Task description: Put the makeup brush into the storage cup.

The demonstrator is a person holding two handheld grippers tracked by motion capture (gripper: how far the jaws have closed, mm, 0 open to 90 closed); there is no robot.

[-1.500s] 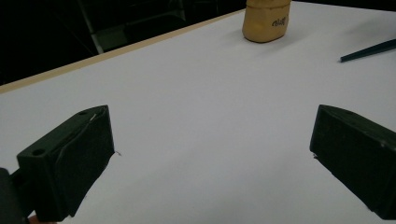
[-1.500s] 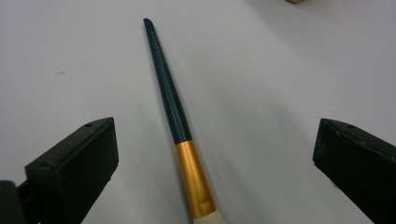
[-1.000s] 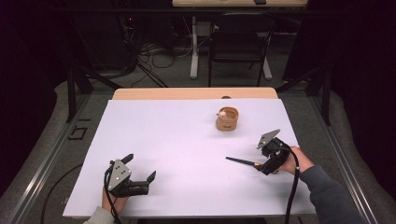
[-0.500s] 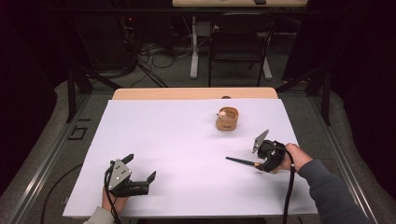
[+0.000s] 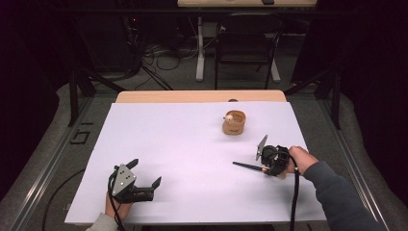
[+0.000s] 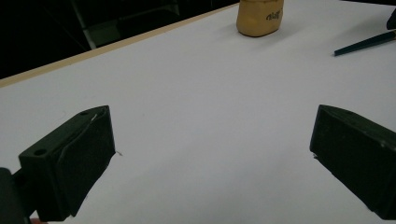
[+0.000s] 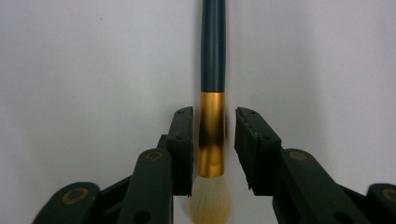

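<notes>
Closing on brush (image 7: 213,116) ferrule, right hand-held gripper (image 7: 213,140) low over table (image 5: 183,144), pads not yet touching; left hand-held gripper (image 5: 139,185) wide apart.

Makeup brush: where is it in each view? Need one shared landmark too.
High view: makeup brush lies right of centre, its ferrule end at the right hand-held gripper.
Left gripper view: dark handle tip at the upper right edge.
Right gripper view: centre, gold ferrule between the jaws.
Shared landmark: the white table.
</notes>
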